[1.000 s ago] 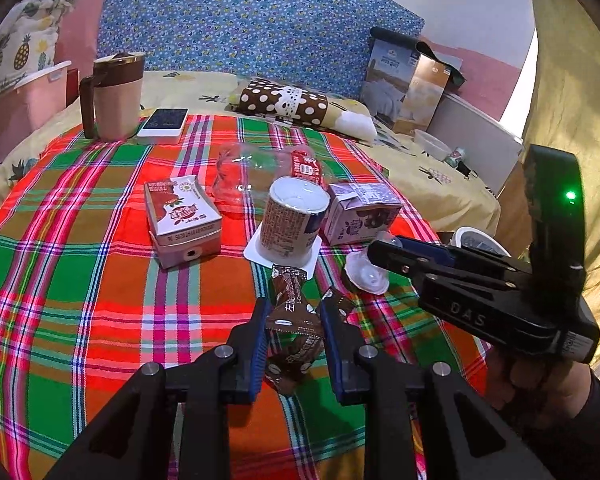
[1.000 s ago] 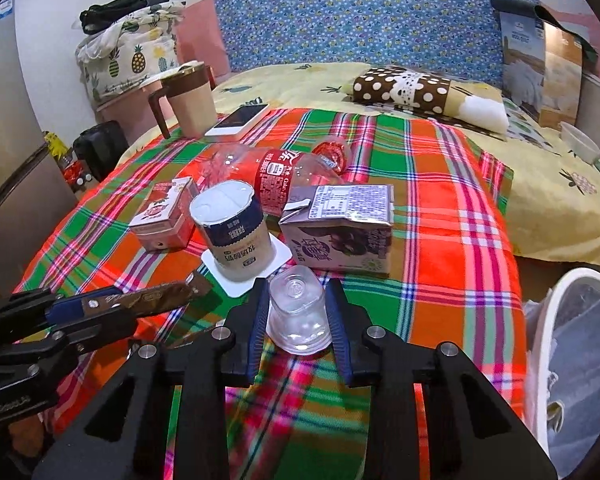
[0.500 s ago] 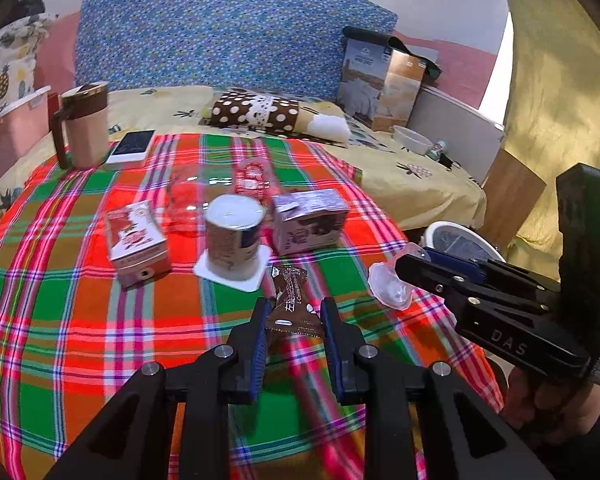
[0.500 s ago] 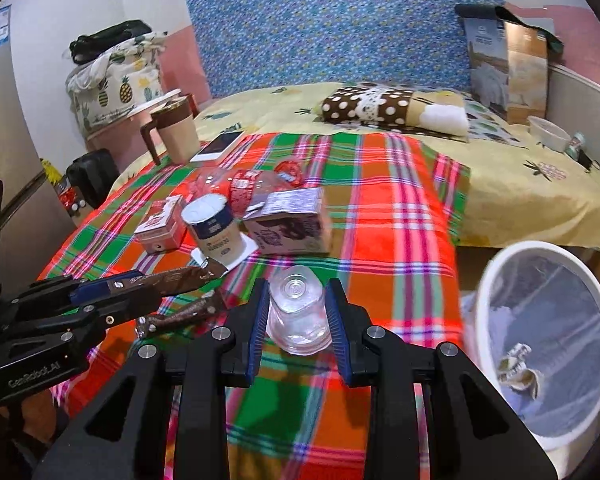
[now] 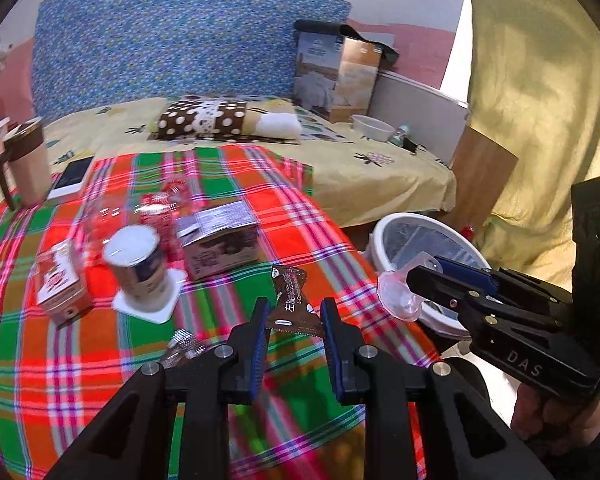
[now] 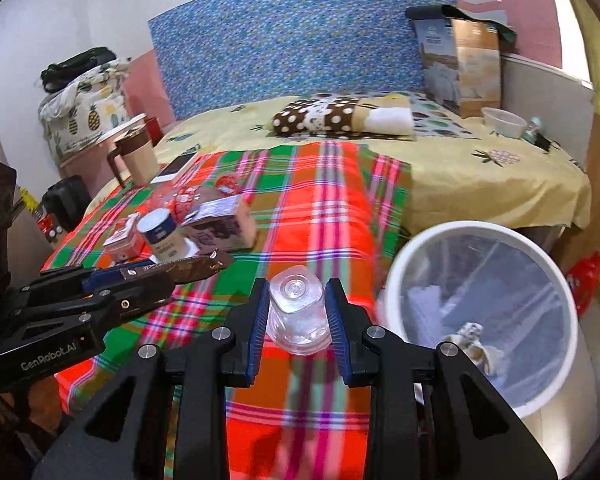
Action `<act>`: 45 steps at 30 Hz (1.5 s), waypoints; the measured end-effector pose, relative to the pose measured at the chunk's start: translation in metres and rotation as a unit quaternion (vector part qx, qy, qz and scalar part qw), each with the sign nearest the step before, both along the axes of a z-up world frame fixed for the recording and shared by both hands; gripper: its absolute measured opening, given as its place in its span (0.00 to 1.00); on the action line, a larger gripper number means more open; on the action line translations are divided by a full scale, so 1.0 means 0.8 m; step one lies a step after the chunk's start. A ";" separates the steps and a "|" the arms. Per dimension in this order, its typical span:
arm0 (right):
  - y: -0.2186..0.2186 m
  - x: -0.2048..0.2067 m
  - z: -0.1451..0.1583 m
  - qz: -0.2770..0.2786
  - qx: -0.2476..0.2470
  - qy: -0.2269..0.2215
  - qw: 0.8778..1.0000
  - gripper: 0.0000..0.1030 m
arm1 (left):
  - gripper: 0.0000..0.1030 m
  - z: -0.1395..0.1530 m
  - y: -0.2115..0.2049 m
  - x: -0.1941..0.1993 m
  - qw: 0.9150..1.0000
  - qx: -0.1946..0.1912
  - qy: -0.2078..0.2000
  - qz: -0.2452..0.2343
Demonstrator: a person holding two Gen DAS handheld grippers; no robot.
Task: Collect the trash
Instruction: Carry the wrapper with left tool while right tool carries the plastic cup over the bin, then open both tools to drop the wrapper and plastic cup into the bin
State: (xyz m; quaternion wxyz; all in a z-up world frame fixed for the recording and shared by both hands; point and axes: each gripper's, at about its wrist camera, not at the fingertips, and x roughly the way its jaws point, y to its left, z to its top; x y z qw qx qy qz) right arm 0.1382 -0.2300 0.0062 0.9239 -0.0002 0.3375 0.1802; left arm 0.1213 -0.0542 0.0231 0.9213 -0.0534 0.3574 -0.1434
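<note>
My left gripper [image 5: 294,322] is shut on a brown snack wrapper [image 5: 294,300] and holds it above the plaid cloth [image 5: 60,364]. My right gripper [image 6: 297,314] is shut on a clear plastic cup [image 6: 298,316], held just left of the white trash bin [image 6: 480,240]; the bin also shows in the left wrist view [image 5: 388,228]. On the cloth lie a paper cup [image 5: 136,264] on its lid, a purple carton [image 5: 218,240], a red carton [image 5: 58,284], a crushed clear bottle [image 5: 132,212] and a silver wrapper [image 5: 184,344].
A brown mug [image 5: 24,162] and a phone [image 5: 72,178] sit at the cloth's far left. A dotted pillow [image 5: 204,120], a paper bag [image 5: 336,76] and a white bowl [image 5: 372,126] are on the bed. The bin holds some trash [image 6: 468,340].
Both grippers have lifted their items off the cloth and moved back and right toward the bin. The bin now looms larger in both views.
</note>
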 end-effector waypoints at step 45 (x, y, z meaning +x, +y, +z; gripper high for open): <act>-0.153 0.010 -0.040 -0.147 0.012 0.057 0.987 0.31 | 0.25 -0.046 -0.198 0.081 0.985 -0.001 0.043 -0.170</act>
